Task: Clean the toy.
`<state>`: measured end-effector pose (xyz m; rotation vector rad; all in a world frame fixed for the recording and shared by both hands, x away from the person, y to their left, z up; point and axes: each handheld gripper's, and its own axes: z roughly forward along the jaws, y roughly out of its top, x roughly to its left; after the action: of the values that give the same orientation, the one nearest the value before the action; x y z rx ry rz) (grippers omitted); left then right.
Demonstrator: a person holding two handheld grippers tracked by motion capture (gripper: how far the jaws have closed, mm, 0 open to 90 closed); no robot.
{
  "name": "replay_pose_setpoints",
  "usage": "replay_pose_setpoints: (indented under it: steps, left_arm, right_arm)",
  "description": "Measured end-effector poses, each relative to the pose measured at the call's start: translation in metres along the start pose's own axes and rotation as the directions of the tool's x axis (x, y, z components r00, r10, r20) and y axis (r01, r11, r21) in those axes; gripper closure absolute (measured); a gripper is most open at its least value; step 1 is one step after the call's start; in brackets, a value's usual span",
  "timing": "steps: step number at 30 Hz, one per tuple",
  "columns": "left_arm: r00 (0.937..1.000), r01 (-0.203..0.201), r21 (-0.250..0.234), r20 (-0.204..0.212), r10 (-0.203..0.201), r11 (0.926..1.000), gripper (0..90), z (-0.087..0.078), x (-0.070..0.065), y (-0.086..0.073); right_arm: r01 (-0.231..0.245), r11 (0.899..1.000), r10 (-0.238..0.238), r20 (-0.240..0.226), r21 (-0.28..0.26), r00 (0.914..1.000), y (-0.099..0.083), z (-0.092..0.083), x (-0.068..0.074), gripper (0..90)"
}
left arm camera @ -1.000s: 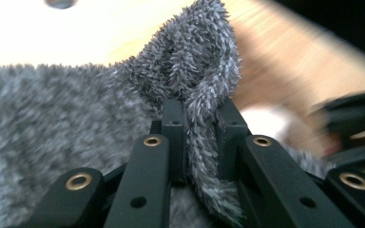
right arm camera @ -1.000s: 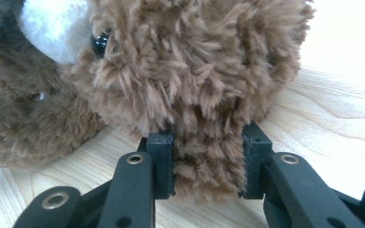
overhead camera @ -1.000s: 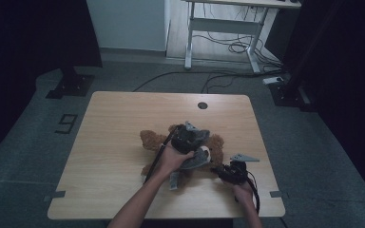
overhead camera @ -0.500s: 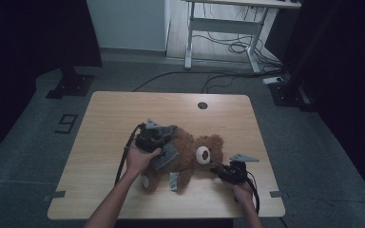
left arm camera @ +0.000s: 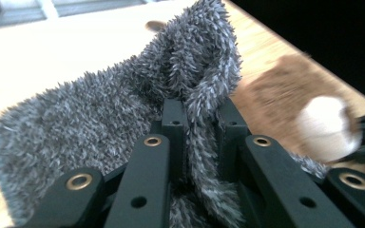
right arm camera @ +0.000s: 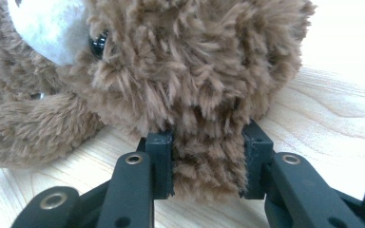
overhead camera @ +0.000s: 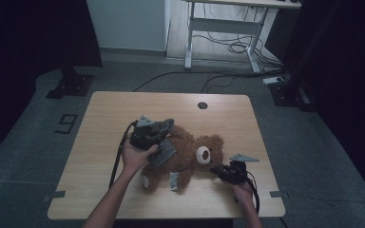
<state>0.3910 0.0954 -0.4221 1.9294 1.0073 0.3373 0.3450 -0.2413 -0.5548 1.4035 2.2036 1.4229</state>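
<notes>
- Tabletop (overhead camera: 100,114), pale wood, cable hole near the far edge. It carries the whole job. Risk: the toy lies towards the near right edge, so a hard sideways tug could, I judge, drag it off.
- Teddy bear (overhead camera: 190,159), brown plush, lying on its back near the tabletop's near right part, head with white muzzle pointing right, feet towards the near edge. Risk: it is anchored at one small tuft alone; pull from the other end may spin or lift the body instead of freeing the garment.
- Grey fleece garment (left arm camera: 76,123), shaggy, one end drawn up and away to the left of the bear's chest, the rest seemingly still on the torso. Risk: it could snag on an arm or bunch at the shoulder, and forcing it may strain a seam.
- Left gripper (overhead camera: 164,127), held above the bear's left side, clenched on a fold of the grey fleece (left arm camera: 197,137). Risk: the fold is thin and slippery-looking; it may slide out under tension.
- Right gripper (overhead camera: 218,172), low on the tabletop beside the bear's head, clamped on a tuft of brown plush (right arm camera: 209,156) at the head's edge. Risk: the bite takes mostly pile, so it could pull free or shed fibres.
- Trailing cable (overhead camera: 119,161) from the left gripper. Risk: it may catch the bear's leg.
</notes>
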Motion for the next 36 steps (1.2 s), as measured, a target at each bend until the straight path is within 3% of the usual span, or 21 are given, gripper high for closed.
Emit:
replay_pose_setpoints:
  steps: [4, 8, 9, 13, 17, 20, 26, 29, 32, 36]
  left_arm:
    - [0.9991, -0.038, 0.065, 0.020, 0.037, 0.9972, 77.9, 0.028, -0.019, 0.010]
    - [0.9991, -0.037, 0.142, 0.028, 0.034, 0.9891, 77.8, 0.054, -0.023, -0.001]
    - [0.9991, -0.036, 0.140, 0.026, 0.033, 0.9895, 77.9, 0.057, -0.023, -0.005]
    - [0.9990, -0.020, 0.138, 0.041, 0.014, 0.9902, 78.1, 0.054, -0.019, -0.010]
    - [0.9986, -0.045, 0.139, 0.036, 0.040, 0.9893, 78.4, 0.051, -0.023, -0.016]
    - [0.9984, -0.040, 0.124, 0.045, 0.035, 0.9915, 78.7, 0.049, -0.024, -0.023]
    - [0.9979, -0.039, 0.090, 0.055, 0.034, 0.9952, 79.2, 0.044, -0.029, -0.037]
    - [0.9974, -0.052, 0.075, 0.054, 0.048, 0.9959, 79.4, 0.041, -0.034, -0.044]
    - [0.9972, -0.059, 0.063, 0.051, 0.056, 0.9963, 79.4, 0.037, -0.036, -0.050]
    - [0.9971, -0.049, 0.056, 0.061, 0.046, 0.9972, 79.5, 0.036, -0.036, -0.053]
  right_arm:
    - [0.003, 1.000, -0.003, 0.001, 0.000, 1.0000, 0.000, 0.000, 0.000, 64.7]
    - [0.006, 1.000, -0.006, -0.004, 0.002, 1.0000, 0.000, -0.001, -0.001, 63.9]
    - [0.007, 1.000, -0.007, -0.004, 0.001, 1.0000, 0.000, -0.001, -0.001, 63.3]
    - [0.023, 1.000, -0.023, 0.008, -0.001, 0.9997, 0.000, -0.001, 0.001, 56.3]
    - [0.023, 1.000, -0.023, 0.032, -0.002, 0.9992, -0.001, -0.004, 0.001, 39.0]
    - [0.022, 1.000, -0.022, 0.047, -0.003, 0.9987, 0.000, -0.011, 0.000, 27.8]
    - [-0.003, 0.995, 0.003, -0.001, -0.101, 1.0000, 0.015, -0.033, 0.001, 14.3]
    - [0.026, 0.993, -0.027, -0.003, -0.114, 0.9996, 0.025, -0.028, 0.015, 10.2]
    - [0.060, 0.994, -0.061, -0.008, -0.089, 0.9981, 0.035, -0.016, 0.027, 1.2]
    - [0.045, 0.996, -0.048, -0.042, -0.083, 0.9979, 0.046, -0.009, 0.026, 0.0]
